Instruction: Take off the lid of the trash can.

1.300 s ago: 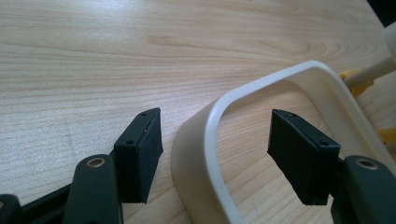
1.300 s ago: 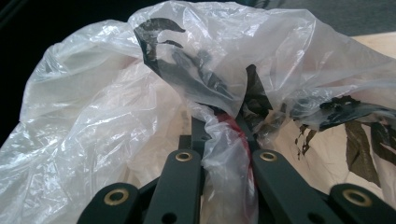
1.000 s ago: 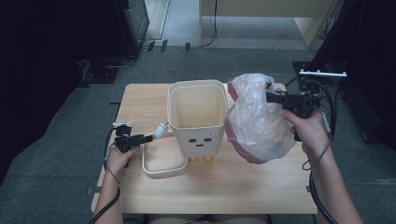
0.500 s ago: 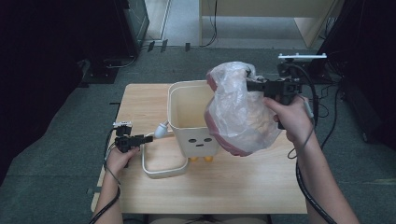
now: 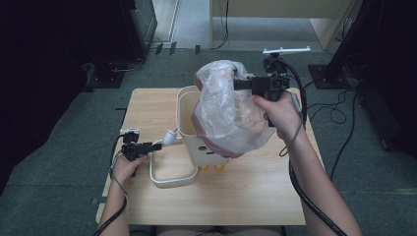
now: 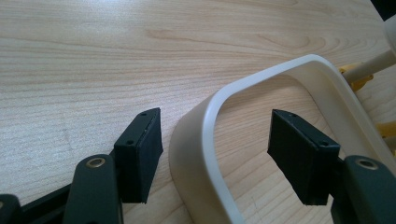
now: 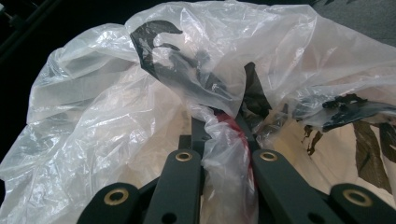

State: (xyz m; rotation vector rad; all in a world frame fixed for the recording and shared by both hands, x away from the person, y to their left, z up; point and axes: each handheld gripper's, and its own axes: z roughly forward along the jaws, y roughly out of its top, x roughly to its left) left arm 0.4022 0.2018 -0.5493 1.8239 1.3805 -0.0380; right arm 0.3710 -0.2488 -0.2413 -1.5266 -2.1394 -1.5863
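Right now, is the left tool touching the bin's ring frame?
Apart. The left gripper view shows the left tool open astride the cream ring frame, with bare table visible between each pad and the frame's wall.

Right gripper [image 5: 240,84]: carried leftward from the table's right side, now above the bin's [image 5: 189,129] open top.
Plastic bag [image 5: 223,115]: swung along with it, from beside the bin to hanging over its mouth, covering its right wall.
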